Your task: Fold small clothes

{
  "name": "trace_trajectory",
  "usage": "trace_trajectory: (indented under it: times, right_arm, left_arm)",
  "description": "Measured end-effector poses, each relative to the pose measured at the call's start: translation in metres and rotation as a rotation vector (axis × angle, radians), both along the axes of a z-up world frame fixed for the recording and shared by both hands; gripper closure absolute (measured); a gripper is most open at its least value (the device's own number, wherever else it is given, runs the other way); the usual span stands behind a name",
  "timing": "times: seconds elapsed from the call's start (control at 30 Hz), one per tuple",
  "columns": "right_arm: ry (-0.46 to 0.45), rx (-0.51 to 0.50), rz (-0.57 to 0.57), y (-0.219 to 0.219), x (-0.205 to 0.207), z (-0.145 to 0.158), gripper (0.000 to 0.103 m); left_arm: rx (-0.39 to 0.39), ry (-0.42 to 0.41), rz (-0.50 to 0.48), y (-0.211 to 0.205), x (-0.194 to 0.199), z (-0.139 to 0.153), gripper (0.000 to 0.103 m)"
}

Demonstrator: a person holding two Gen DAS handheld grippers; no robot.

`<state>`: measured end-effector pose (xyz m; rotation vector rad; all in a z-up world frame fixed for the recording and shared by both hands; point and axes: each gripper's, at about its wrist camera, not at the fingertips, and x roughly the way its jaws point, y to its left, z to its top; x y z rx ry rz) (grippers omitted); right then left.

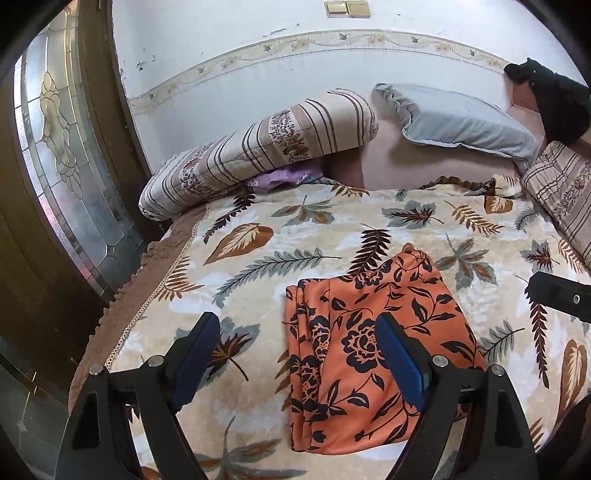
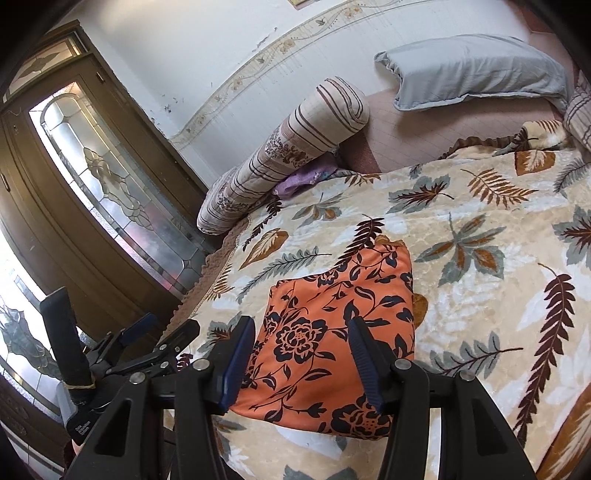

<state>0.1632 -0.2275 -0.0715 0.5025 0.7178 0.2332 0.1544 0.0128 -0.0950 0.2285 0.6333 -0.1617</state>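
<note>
Folded garment [image 1: 373, 350] lies on blanket [image 1: 258, 288], pillows [image 1: 461, 122] behind.

The folded orange garment [image 1: 369, 354] is thin, smooth cloth with a slight sheen and a dark printed flower pattern. It lies on a leaf-print blanket [image 1: 258, 280] of thick, plush, fuzzy fleece, edged with a brown ruffled trim. The striped quilt roll [image 1: 258, 151] looks like matt stitched cotton, and the grey pillow [image 1: 461, 122] is soft, matt woven cloth with a frilled border. The left gripper [image 1: 299, 354] and right gripper [image 2: 303, 358] are matt black plastic with shiny metal pins; their blue pads [image 2: 238, 362] are ribbed. The door [image 2: 92, 206] is dark brown wood with glossy leaded glass. The wall [image 1: 258, 33] is matt white, scuffed paint.
</note>
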Motion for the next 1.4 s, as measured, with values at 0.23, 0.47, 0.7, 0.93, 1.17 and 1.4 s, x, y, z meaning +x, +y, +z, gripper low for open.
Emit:
trace_trajectory:
  times: [0.23, 0.47, 0.7, 0.93, 1.17, 1.4]
  right_arm:
    - [0.010, -0.001, 0.000, 0.000, 0.004, -0.005, 0.042]
    - [0.112, 0.001, 0.004, -0.011, 0.027, -0.039, 0.032]
    - [0.292, 0.122, -0.012, -0.051, 0.057, -0.104, 0.031]
    - [0.432, 0.367, 0.041, -0.064, 0.100, -0.183, 0.029]
    - [0.334, 0.411, 0.082, -0.047, 0.119, -0.192, 0.025]
    - [0.305, 0.376, 0.058, -0.047, 0.113, -0.194, 0.059]
  left_arm:
    - [0.005, 0.018, 0.003, -0.001, 0.008, -0.009, 0.016]
    - [-0.090, 0.251, -0.079, 0.007, 0.044, -0.048, 0.016]
    - [-0.314, 0.640, -0.083, 0.053, 0.108, -0.127, 0.016]
    - [-0.522, 0.767, -0.160, 0.066, 0.136, -0.154, 0.014]
    - [-0.619, 0.781, -0.236, 0.044, 0.142, -0.155, 0.016]
    - [-0.541, 0.714, -0.227, 0.028, 0.143, -0.145, 0.050]
